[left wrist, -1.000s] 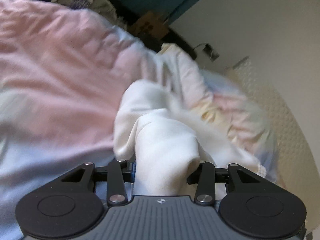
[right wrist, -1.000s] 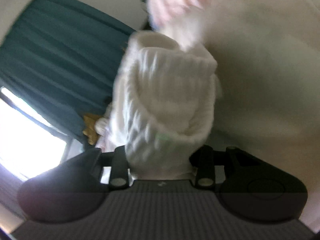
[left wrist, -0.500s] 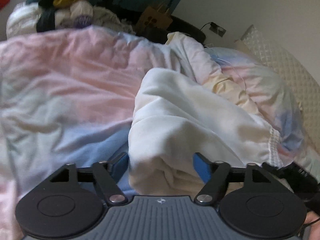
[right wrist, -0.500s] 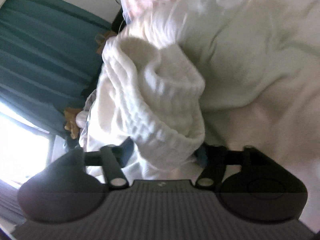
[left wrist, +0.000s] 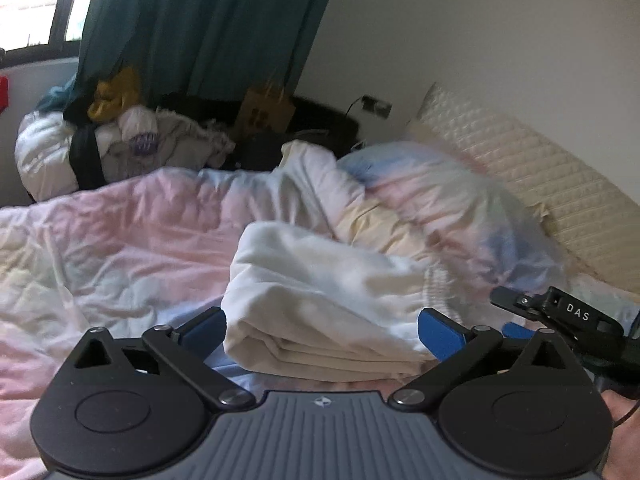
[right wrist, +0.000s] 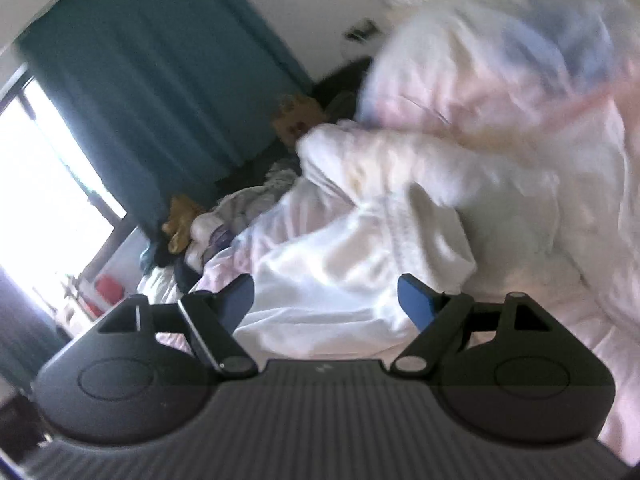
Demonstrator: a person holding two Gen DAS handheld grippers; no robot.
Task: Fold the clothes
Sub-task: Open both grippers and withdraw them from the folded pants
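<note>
Left gripper point(left wrist: 320, 330) jaws spread wide, blue pads either side of the folded white garment point(left wrist: 320, 300) but not clamping it; near edge of the garment sits between the fingers, layered fold edges facing the camera. Right gripper point(right wrist: 326, 296) also wide open, nothing pinched, white cloth point(right wrist: 360, 264) just ahead of its pads. Garment lies on the pastel pink/blue duvet point(left wrist: 120, 232), near the quilted headboard point(left wrist: 540, 184). Right-wrist view is heavily motion-blurred: can't tell the garment's outline from the bedding on the right side, and the fold state is unreadable there. In the left-wrist view the right gripper shows only as a black part cut off at the right edge point(left wrist: 568, 312), with a sliver of hand point(left wrist: 624, 432) at the corner. Far side of the garment blurs into the crumpled duvet. Clothes pile point(left wrist: 112, 136) under the teal curtain point(left wrist: 208, 28) is partly hidden by the bed. Versus one second ago: both grippers were shut on white fabric, cloth lifted; half a second ago they were opening; now released and the garment is down, folded.
</note>
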